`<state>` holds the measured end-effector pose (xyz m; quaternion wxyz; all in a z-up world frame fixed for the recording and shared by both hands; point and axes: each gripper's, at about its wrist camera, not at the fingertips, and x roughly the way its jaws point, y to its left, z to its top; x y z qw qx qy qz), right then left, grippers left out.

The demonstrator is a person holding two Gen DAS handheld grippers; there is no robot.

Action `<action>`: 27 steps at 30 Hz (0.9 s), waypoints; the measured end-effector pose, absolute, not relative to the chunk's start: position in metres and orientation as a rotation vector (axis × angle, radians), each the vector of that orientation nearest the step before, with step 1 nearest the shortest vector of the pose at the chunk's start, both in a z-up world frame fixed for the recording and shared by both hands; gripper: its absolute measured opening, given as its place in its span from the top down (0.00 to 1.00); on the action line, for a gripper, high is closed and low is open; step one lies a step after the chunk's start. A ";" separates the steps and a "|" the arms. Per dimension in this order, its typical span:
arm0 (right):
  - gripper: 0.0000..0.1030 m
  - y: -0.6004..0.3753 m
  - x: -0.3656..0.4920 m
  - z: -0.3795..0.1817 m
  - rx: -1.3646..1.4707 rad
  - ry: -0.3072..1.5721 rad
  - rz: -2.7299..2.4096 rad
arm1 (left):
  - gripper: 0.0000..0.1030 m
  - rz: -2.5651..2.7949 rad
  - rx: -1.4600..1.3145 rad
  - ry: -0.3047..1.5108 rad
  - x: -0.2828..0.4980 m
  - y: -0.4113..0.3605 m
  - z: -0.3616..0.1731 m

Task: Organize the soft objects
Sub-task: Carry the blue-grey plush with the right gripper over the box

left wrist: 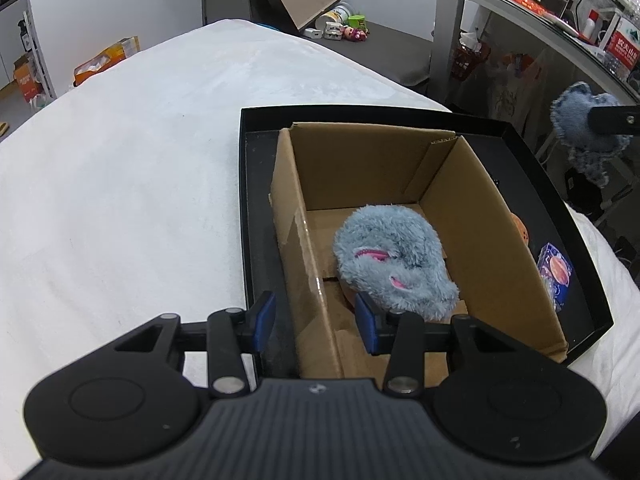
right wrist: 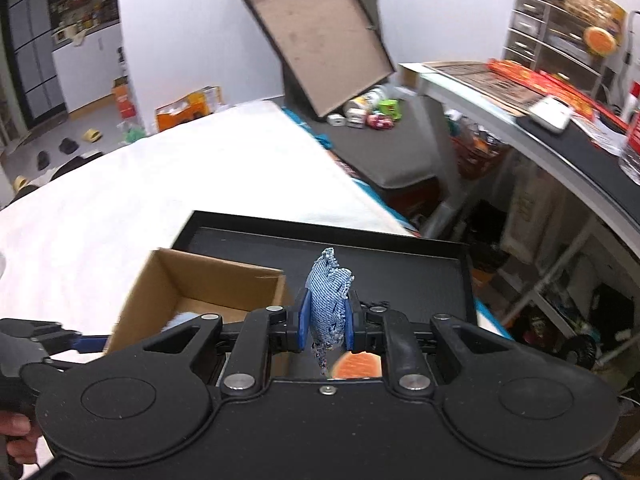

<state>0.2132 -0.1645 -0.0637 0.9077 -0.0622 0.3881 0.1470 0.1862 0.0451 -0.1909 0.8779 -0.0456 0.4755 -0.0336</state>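
Note:
A grey-blue plush toy [left wrist: 394, 264] with pink ears lies inside the cardboard box [left wrist: 352, 164], which stands in a black tray [left wrist: 560, 208] on the white bed. My left gripper [left wrist: 316, 320] is open over the box's left wall, its right pad touching the plush. My right gripper [right wrist: 325, 322] is shut on a frayed denim fabric piece [right wrist: 328, 300] and holds it above the tray, right of the box [right wrist: 192, 280]. The denim piece also shows in the left wrist view [left wrist: 580, 124], up in the air at the far right.
An orange round object [left wrist: 522, 228] and a small blue printed box [left wrist: 554, 276] lie in the tray right of the cardboard box. The white bed [left wrist: 140, 160] spreads left. A cluttered desk [right wrist: 540, 120] stands right. A tilted box lid [right wrist: 320, 40] and toys lie beyond the bed.

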 end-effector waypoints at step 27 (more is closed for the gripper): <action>0.83 -0.074 0.226 -0.109 -0.322 0.926 0.464 | 0.86 -0.037 -0.201 0.940 0.179 0.056 -0.192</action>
